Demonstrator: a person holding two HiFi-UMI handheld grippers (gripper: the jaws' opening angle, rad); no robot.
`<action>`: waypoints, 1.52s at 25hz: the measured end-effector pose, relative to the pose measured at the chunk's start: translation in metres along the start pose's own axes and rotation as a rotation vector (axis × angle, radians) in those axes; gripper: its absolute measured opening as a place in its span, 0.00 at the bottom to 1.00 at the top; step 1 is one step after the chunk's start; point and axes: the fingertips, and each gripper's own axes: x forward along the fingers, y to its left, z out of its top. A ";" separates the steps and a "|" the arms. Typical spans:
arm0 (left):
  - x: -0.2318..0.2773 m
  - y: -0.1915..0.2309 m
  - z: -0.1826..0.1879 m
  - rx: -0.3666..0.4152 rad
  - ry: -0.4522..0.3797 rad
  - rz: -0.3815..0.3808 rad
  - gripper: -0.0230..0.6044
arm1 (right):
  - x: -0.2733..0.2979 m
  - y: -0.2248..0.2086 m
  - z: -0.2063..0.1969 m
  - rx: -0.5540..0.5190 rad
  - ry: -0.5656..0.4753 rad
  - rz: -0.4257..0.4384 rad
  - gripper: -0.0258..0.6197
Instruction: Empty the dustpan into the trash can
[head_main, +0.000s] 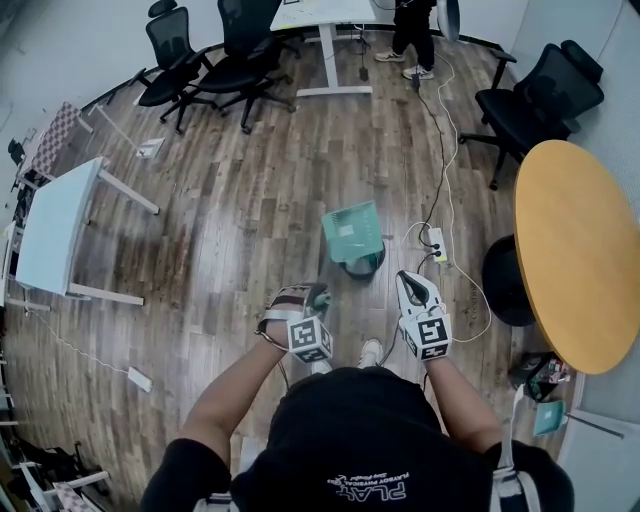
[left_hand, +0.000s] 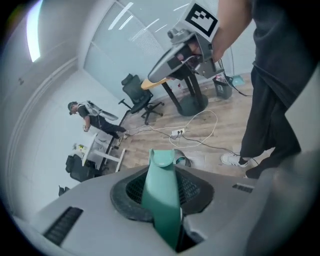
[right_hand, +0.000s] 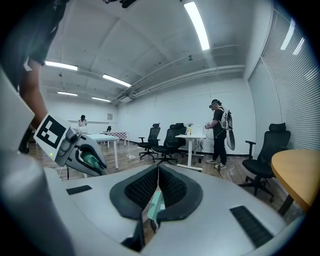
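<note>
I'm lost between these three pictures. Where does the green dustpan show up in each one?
Head view: the dustpan is at centre, over the trash can, with its handle in the left claw.
Left gripper view: only its green handle shows, bottom centre, clamped in that claw.
Right gripper view: the handle shows at the left edge, in the left claw.
Shared landmark: the standing person in black.

The dustpan (head_main: 352, 232) sits over the trash can (head_main: 368, 266) on the floor (head_main: 230, 220), just ahead of the left claw (head_main: 316, 297), with the right claw (head_main: 414, 285) to its right and a power strip (head_main: 437, 243) just right of the can. A round counter (head_main: 580, 250) stands far right and a rectangular counter (head_main: 55, 225) far left. At the far side are office chairs (head_main: 200, 60) and a person (head_main: 412, 30).
</note>
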 end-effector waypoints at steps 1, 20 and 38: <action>0.002 0.005 0.000 -0.051 0.003 0.008 0.20 | 0.002 -0.002 -0.001 -0.005 0.002 0.013 0.08; -0.005 0.112 -0.073 -1.057 -0.099 0.132 0.20 | 0.084 -0.002 -0.004 0.003 0.047 0.124 0.08; 0.083 0.191 -0.232 -1.207 0.108 0.117 0.20 | 0.230 0.035 0.022 -0.022 0.101 0.108 0.08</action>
